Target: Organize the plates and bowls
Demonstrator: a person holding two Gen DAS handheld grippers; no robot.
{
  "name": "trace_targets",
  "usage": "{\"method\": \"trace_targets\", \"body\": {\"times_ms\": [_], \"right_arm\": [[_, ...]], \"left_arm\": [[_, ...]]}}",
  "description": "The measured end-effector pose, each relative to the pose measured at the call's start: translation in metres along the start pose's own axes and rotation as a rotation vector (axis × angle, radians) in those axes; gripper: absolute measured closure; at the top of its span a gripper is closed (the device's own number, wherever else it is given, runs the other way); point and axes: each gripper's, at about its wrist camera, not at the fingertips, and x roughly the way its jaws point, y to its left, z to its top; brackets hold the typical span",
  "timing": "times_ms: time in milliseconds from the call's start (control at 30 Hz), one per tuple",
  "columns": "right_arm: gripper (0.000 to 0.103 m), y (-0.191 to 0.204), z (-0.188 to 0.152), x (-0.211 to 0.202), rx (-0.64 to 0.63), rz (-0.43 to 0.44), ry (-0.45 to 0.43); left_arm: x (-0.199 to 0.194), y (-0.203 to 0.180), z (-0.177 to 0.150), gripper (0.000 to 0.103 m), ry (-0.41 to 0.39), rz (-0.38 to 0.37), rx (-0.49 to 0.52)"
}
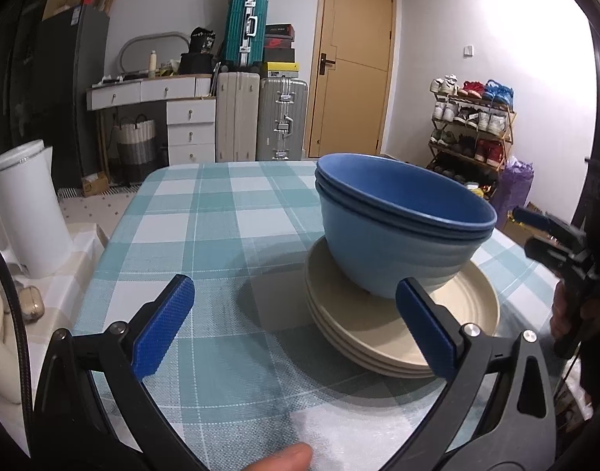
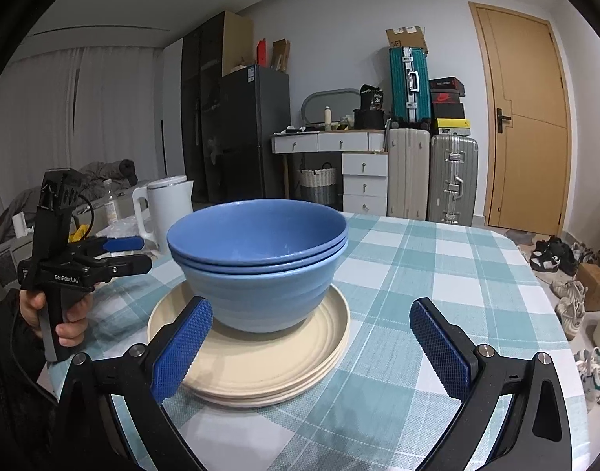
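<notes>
Blue bowls (image 1: 402,227) are nested in one stack on top of a stack of cream plates (image 1: 378,337) on the checked tablecloth (image 1: 205,227). My left gripper (image 1: 296,325) is open and empty, low over the cloth, just left of and in front of the plates. In the right wrist view the bowls (image 2: 260,263) and plates (image 2: 260,357) sit just ahead and left of my right gripper (image 2: 311,349), which is open and empty. The left gripper (image 2: 127,253) shows there at the left, the right gripper (image 1: 531,231) at the far right of the left wrist view.
A white kettle (image 1: 29,212) stands on a side surface left of the table. Beyond the table are suitcases (image 1: 260,117), a white desk with drawers (image 1: 170,117), a door (image 1: 351,66) and a shoe rack (image 1: 472,125). Shoes lie on the floor (image 2: 567,274) at the right.
</notes>
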Motion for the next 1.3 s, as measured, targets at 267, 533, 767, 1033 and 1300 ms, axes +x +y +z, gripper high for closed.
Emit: {"method": "trace_targets", "body": {"times_ms": [267, 533, 767, 1033, 1300], "right_arm": [[0.001, -0.0011, -0.0005, -0.0017, 0.013, 0.009, -0.011], [0.001, -0.0005, -0.0007, -0.0004, 0.011, 0.003, -0.009], [0.001, 0.0001, -0.0017, -0.0013, 0.010, 0.006, -0.011], [0.001, -0.0002, -0.0018, -0.0011, 0.010, 0.005, -0.010], [0.001, 0.0000, -0.0019, -0.0012, 0.011, 0.004, -0.009]], "left_arm": [[-0.0006, -0.0004, -0.0004, 0.000, -0.009, -0.005, 0.001], [-0.0011, 0.0041, -0.0001, 0.000, -0.015, -0.034, -0.016], [-0.0009, 0.0035, 0.0002, 0.000, -0.018, -0.035, -0.010], [-0.0007, 0.0029, 0.0003, 0.000, -0.019, -0.040, -0.009], [-0.0003, 0.0034, 0.0002, 0.000, -0.020, -0.038, -0.007]]}}
